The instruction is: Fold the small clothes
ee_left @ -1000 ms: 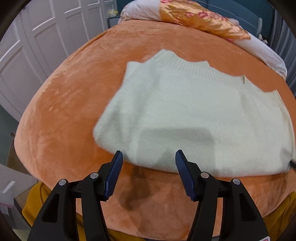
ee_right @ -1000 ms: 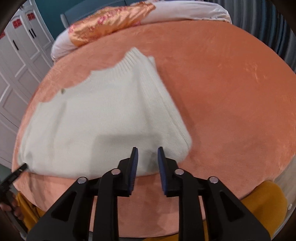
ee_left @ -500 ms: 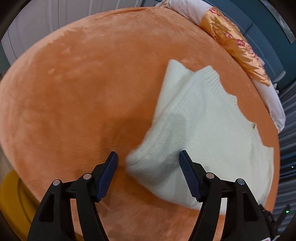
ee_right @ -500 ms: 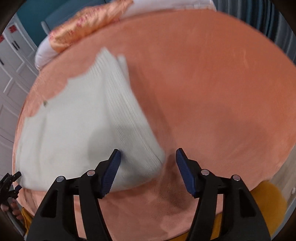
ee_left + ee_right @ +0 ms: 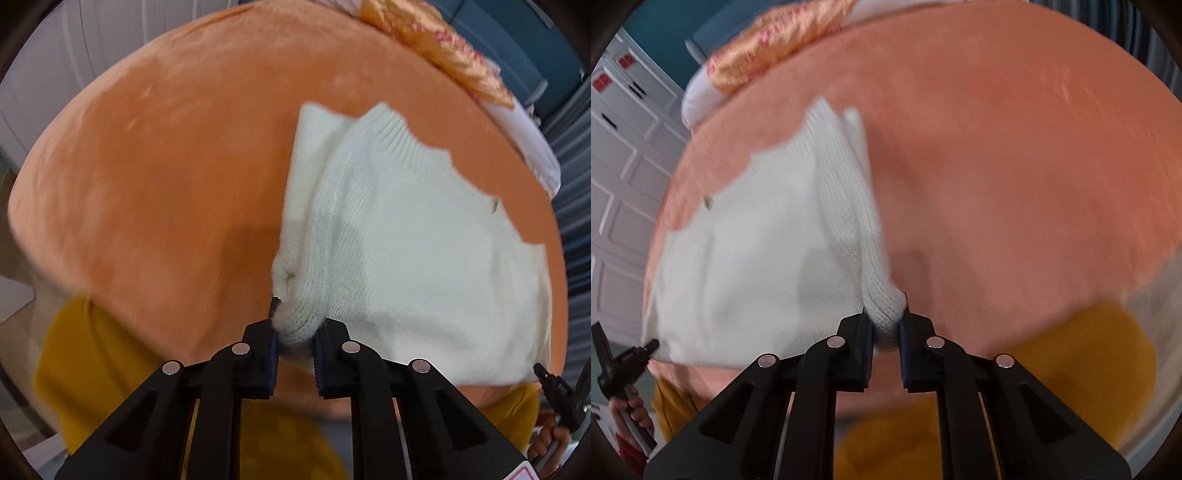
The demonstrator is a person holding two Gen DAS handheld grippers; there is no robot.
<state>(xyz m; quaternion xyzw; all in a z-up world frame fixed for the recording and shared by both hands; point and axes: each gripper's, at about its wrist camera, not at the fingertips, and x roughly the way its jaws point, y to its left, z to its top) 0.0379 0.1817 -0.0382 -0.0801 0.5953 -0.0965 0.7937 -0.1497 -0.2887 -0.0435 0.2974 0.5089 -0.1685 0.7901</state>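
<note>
Both jaws had just been closing: left gripper (image 5: 294, 334) clamped the near-left corner of the cream ribbed-knit sweater (image 5: 413, 236), right gripper (image 5: 885, 328) clamped its near-right corner. Sweater lay flat on the orange plush bedspread (image 5: 166, 177), near edge. Probably ready to lift and fold away.

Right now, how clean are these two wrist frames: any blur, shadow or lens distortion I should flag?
Left wrist view: fisheye bows the orange bed cover; its left edge smears, yet the white sweater knit by the left gripper stays sharp. Right wrist view: blurrier throughout, cover streaked at right; right gripper crisp, a soft shadow above it.
</note>
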